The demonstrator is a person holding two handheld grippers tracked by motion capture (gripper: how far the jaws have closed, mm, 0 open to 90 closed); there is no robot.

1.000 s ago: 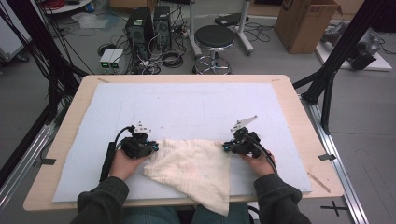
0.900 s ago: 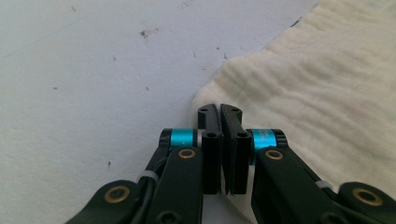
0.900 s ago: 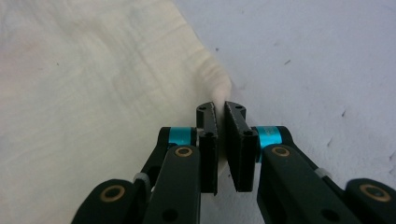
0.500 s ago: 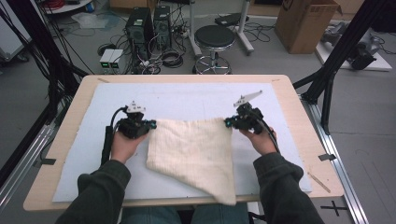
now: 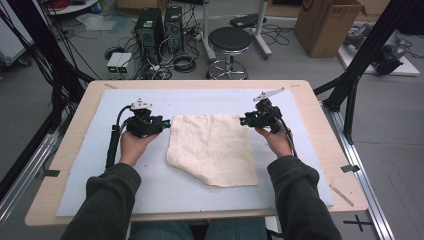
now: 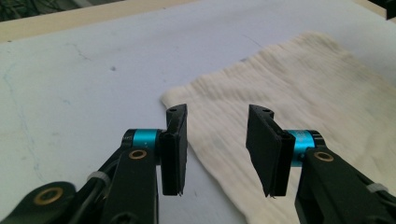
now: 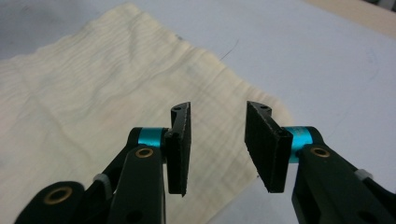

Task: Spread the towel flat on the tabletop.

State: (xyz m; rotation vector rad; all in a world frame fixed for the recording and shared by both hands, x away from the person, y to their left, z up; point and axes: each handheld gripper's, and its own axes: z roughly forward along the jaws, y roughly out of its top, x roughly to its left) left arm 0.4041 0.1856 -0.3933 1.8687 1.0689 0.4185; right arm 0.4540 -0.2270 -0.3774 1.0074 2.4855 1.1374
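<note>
While no legible brand or lettering turns up anywhere in the scene, seen nearest in the high view: two dark-sleeved forearms reaching in over a pale blue mat [image 5: 100, 170] on a light wooden table [image 5: 65, 150]. Between the hands, lying flat on the mat, a cream cloth [image 5: 212, 150], squarish, with its near right corner drooping into a rounded point. At its far left corner, the left gripper [image 5: 164, 121]; at its far right corner, the right gripper [image 5: 243, 120]. Closer detail from the left gripper view: crinkled, gauze-like weave on the cloth [image 6: 299, 93], faintly stained, its corner under black flat-padded jaws just opened and now parted, nothing pinched. Much the same from the right gripper view: jaws just opened, standing apart above the cloth's [image 7: 93, 93] corner, not gripping it. Farther off, visible from above alone: round black stool [image 5: 230, 40], computer towers [image 5: 160, 25] amid tangled cables, cardboard box [image 5: 330, 25].
</note>
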